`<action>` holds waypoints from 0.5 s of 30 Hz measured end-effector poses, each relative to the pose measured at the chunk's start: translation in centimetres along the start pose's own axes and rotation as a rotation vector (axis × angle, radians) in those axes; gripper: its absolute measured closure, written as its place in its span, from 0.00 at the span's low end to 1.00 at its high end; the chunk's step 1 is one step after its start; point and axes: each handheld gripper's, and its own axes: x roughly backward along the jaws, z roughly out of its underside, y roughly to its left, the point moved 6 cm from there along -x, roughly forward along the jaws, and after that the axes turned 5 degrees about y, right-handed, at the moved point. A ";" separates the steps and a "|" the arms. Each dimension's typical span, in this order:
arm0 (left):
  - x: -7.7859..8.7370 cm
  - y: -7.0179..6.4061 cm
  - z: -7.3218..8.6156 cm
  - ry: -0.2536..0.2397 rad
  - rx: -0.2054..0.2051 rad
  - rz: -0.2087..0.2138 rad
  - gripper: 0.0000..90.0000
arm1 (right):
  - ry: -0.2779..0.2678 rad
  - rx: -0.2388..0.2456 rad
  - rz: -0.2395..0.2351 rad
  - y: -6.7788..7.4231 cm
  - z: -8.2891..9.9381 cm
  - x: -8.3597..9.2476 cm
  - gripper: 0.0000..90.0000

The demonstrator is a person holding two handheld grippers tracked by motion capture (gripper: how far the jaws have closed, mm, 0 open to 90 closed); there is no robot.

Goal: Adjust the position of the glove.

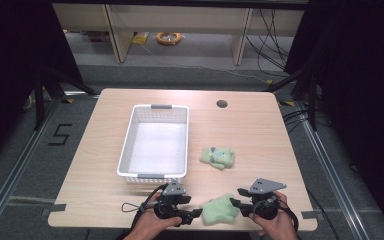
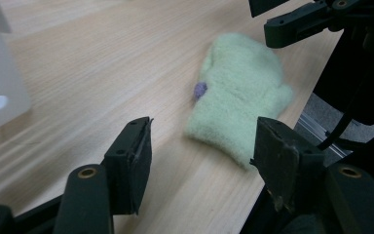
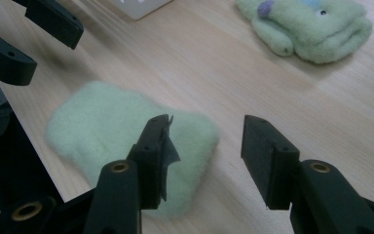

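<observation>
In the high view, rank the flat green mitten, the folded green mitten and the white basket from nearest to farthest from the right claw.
1. Flat green mitten, just left of the right claw.
2. Folded green mitten, farther up the table.
3. White basket, up and left.

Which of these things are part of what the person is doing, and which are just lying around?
Part of the job:
- near green mitten, flat at the table's front edge
- left gripper and right gripper, jaws open on either side of it

Lying about:
- second green mitten
- white basket
- orange cable coil on the floor
</observation>
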 end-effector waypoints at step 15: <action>-2.6 -0.8 -0.7 0.059 -0.021 0.018 0.48 | 0.033 -0.006 0.003 0.0 0.0 -1.0 0.65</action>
